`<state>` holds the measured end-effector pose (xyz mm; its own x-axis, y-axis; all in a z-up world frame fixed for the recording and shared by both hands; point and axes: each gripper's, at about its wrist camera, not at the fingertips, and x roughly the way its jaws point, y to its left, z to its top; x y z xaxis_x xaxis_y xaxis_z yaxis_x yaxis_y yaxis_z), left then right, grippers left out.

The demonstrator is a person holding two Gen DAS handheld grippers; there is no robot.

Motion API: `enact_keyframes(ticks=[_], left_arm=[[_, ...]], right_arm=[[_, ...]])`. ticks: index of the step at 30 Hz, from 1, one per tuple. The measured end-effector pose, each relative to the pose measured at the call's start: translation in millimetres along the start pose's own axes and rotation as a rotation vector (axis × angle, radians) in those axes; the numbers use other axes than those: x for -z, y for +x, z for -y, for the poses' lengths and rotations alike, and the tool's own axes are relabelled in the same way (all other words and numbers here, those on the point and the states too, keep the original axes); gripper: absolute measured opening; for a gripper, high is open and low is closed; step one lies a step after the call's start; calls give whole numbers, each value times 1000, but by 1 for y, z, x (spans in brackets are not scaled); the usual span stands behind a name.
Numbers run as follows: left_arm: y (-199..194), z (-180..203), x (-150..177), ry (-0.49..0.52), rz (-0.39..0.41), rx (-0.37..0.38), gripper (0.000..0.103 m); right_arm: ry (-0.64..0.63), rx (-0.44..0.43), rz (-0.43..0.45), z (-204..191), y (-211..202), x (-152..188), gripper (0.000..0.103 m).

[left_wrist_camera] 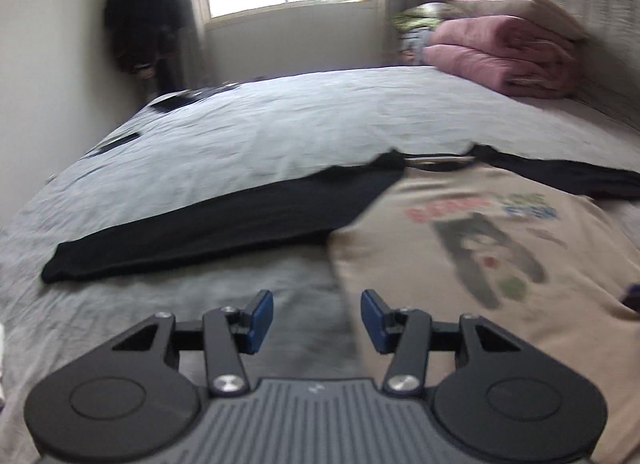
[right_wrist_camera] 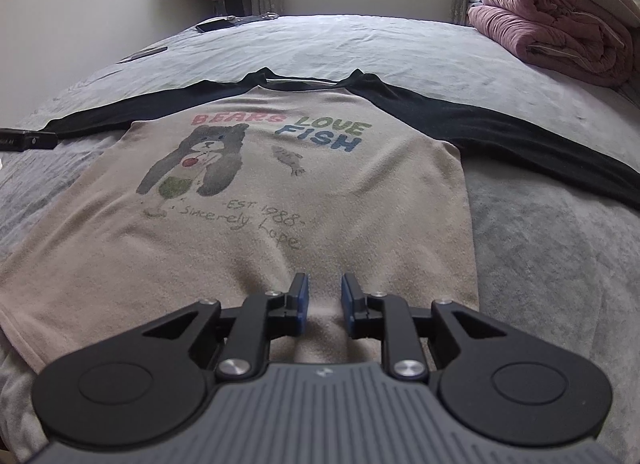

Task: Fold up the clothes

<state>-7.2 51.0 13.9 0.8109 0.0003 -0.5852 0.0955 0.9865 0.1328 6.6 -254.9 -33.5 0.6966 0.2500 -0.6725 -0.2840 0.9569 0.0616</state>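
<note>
Beige shirt [right_wrist_camera: 256,200] with black sleeves [right_wrist_camera: 500,132] lies flat across the frame's middle on the bed [right_wrist_camera: 540,264]; right gripper [right_wrist_camera: 324,298], narrowly parted and empty over the hem, and left gripper [left_wrist_camera: 317,320], wider and empty, should probably pinch matching edges evenly.

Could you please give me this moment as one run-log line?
stage: pre-fold | shirt: flat on bed, sleeves spread | left claw: open, empty, by shirt's edge | right claw: open, empty, over hem
</note>
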Motion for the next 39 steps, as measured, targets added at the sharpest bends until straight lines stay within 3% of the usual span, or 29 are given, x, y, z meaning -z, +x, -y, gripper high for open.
enact_keyframes(ticks=[2, 6, 12, 16, 22, 28, 33, 36, 39], left_arm=[[-10, 30, 14, 56, 14, 50, 50], [-7, 55, 42, 87, -68, 67, 49], [-18, 45, 59, 25, -103, 40, 48], [-32, 38, 71, 35, -126, 19, 48], [-48, 33, 80, 13, -153, 23, 48], [-60, 38, 87, 57, -157, 6, 48], [-69, 13, 86, -103, -181, 33, 48], [-75, -8, 90, -230, -186, 51, 48], [-76, -25, 97, -343, -197, 86, 49]], right_arm=[[0, -1, -1, 2, -2, 2, 24], [-1, -4, -7, 5, -5, 5, 25], [-3, -15, -33, 14, -15, 8, 25], [28, -32, -91, 34, -32, 18, 29], [15, -45, -118, 38, -60, 41, 29], [71, -77, -136, 50, -87, 61, 29], [129, -89, -103, 58, -105, 66, 29], [290, -88, -52, 82, -119, 69, 36], [429, -111, -68, 104, -120, 75, 36]])
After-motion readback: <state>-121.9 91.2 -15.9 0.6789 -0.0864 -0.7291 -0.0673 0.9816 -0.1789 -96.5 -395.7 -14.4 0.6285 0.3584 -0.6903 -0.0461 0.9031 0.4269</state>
